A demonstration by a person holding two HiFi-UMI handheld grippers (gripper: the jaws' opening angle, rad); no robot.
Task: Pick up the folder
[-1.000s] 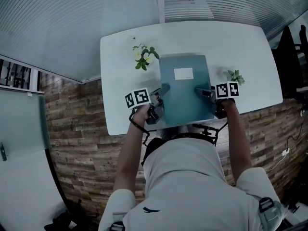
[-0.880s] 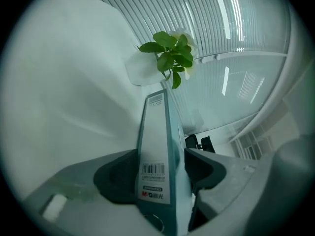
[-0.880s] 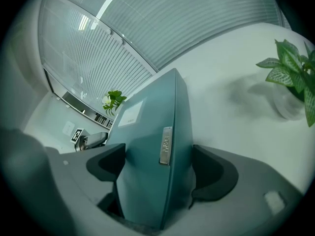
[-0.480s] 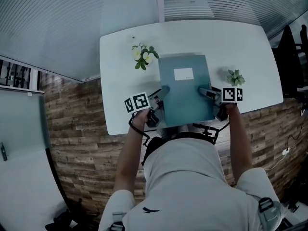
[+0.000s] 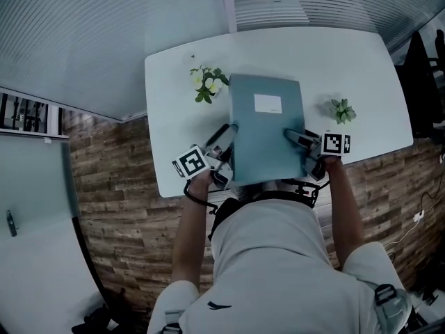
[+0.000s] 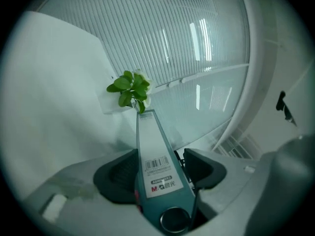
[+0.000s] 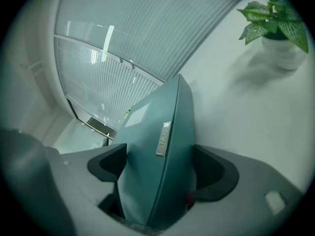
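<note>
Here, a white table spreads under the teal folder, which is held up between both grippers, its near edge reaching past the table's front edge. The left gripper is clamped on the folder's left side, jaws pressing both covers at the labelled spine. The right gripper is clamped on the opposite side, jaws closed on the covers. A flowering plant stands just beside the folder's far left corner. A smaller potted plant stands apart from its right edge.
</note>
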